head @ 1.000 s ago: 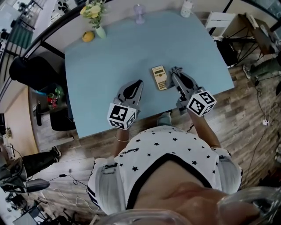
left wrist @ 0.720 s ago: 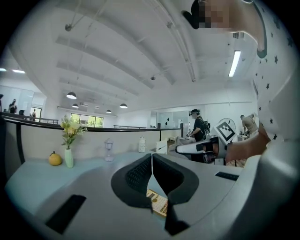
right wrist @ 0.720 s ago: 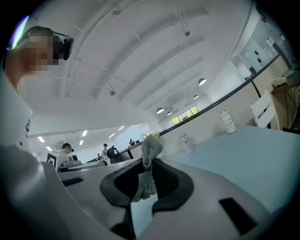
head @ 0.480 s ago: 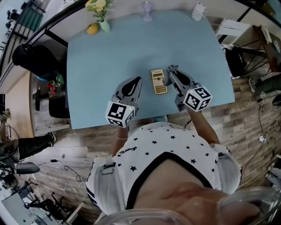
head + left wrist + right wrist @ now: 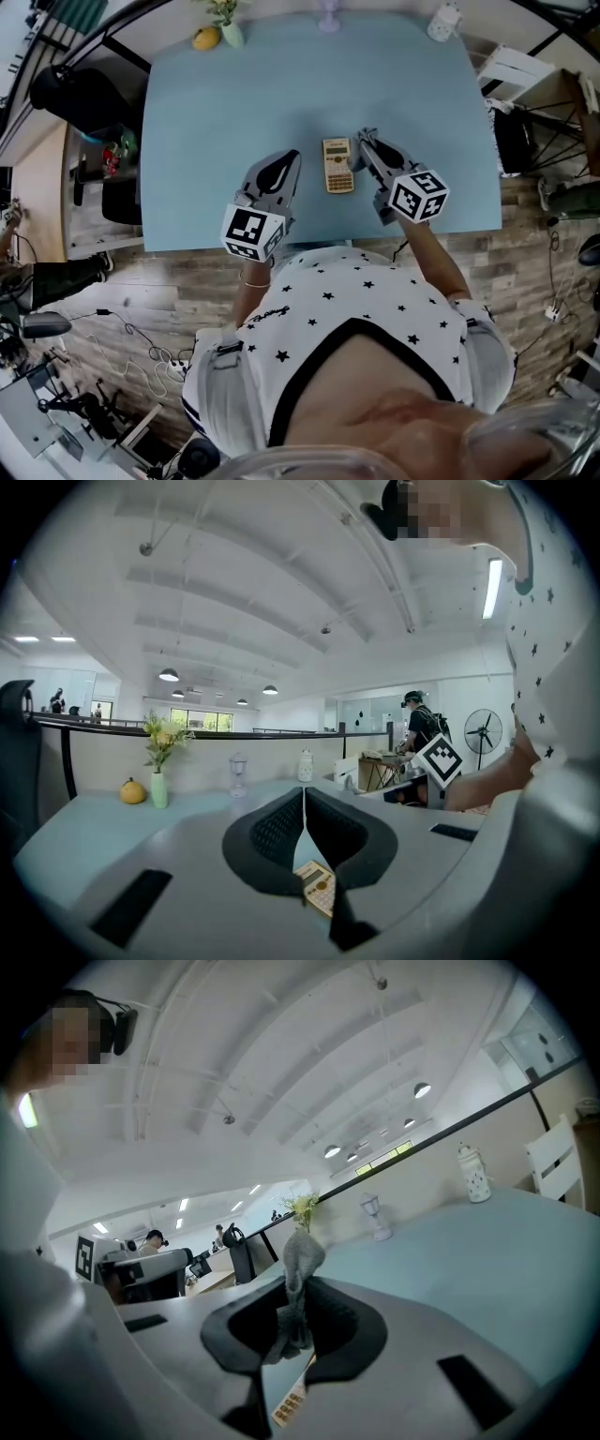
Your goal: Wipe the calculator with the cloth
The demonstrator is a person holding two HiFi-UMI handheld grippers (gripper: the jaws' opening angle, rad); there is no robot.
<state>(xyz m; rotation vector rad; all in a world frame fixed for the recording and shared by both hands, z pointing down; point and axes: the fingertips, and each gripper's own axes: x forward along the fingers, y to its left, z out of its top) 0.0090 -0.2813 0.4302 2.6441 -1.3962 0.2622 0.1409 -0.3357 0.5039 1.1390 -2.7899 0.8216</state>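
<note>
A small yellow calculator [image 5: 338,164] lies flat on the light-blue table [image 5: 244,103], between my two grippers. The right gripper [image 5: 364,150] is shut on a grey cloth [image 5: 296,1288]; the cloth sticks up between its jaws and hangs just right of the calculator [image 5: 291,1406], whose corner shows below. The left gripper [image 5: 292,161] sits a short way to the calculator's left with its jaws closed together and nothing between them. Part of the calculator [image 5: 317,887] peeks out under the left gripper [image 5: 304,803] in the left gripper view.
At the table's far edge stand a vase with yellow flowers [image 5: 225,21], a yellow fruit [image 5: 207,37], a clear glass goblet [image 5: 329,13] and a white jar [image 5: 443,21]. A black office chair [image 5: 75,89] stands left of the table, a white chair [image 5: 516,70] to the right.
The head view has shifted, so the table and both grippers sit higher in the frame. The right gripper with the cloth has stayed close beside the calculator's right edge.
</note>
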